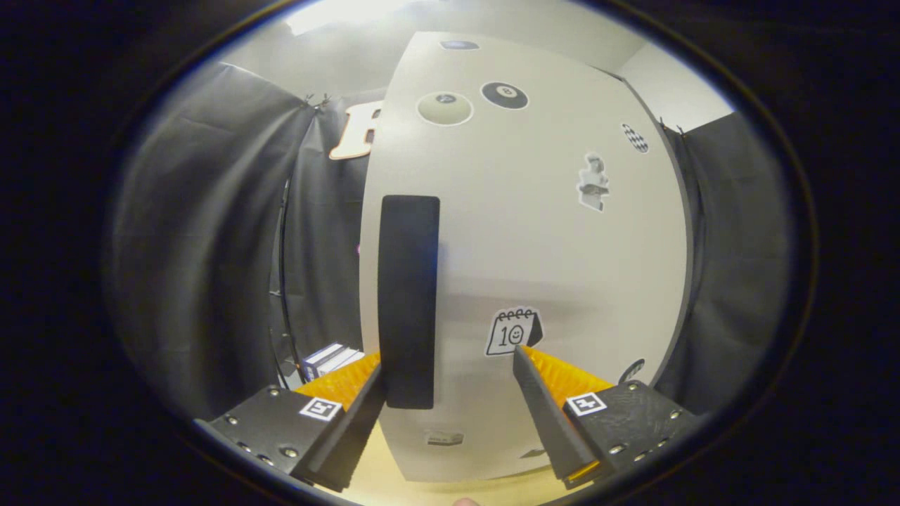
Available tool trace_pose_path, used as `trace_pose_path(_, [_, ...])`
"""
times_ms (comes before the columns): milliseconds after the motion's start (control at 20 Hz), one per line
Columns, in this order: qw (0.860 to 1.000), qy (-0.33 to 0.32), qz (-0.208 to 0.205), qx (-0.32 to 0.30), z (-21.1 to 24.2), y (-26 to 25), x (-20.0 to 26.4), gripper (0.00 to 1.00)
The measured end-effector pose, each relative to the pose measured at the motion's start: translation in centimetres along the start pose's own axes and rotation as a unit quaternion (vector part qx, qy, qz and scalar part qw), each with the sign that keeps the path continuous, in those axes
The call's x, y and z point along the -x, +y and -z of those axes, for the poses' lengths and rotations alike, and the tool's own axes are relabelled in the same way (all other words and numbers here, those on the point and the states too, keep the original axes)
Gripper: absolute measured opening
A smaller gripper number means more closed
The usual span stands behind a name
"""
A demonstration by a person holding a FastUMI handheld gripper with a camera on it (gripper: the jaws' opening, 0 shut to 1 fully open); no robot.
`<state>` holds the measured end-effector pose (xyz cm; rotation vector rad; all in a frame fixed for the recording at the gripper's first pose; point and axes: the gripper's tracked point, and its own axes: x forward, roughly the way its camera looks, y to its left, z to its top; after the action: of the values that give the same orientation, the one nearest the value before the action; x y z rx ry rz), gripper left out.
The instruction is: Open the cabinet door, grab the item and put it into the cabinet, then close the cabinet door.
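I see the white cabinet door [548, 246] close ahead, shut so its contents are hidden; its black handle [408, 302] stands upright, long axis vertical, near the door's left edge; my gripper [448, 365] is spread wide, the handle's lower end just inside the left finger [344, 393], the right finger [555, 393] well clear; a small box [329, 358] sits beyond the left finger, by the curtain.

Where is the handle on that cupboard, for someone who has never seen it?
Find the big white cabinet door dotted with stickers. Near its left edge runs the handle, a tall black upright bar. It is the door's only dark long shape, and its lower end sits between the open fingers, against the left one.
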<state>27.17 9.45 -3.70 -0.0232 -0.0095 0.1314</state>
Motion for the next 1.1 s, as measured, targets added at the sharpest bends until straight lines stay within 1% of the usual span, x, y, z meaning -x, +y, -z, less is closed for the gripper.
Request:
trace_pose_path(350, [1.0, -0.01, 0.019, -0.006, 0.6, 0.8, -3.9, 1.0])
trace_pose_path(750, [0.999, -0.019, 0.042, -0.005, 0.8, 0.3, -5.1, 1.0])
trace_pose_path(900, [0.999, -0.01, 0.036, -0.01, 1.1, 0.6, -4.4, 1.0])
trace_pose_path(950, [0.999, -0.016, 0.033, -0.015, 0.7, 0.7, -3.9, 1.0])
trace_pose_path(1100, [0.999, -0.032, 0.021, -0.012, -0.9, 1.0, -0.9, 1.0])
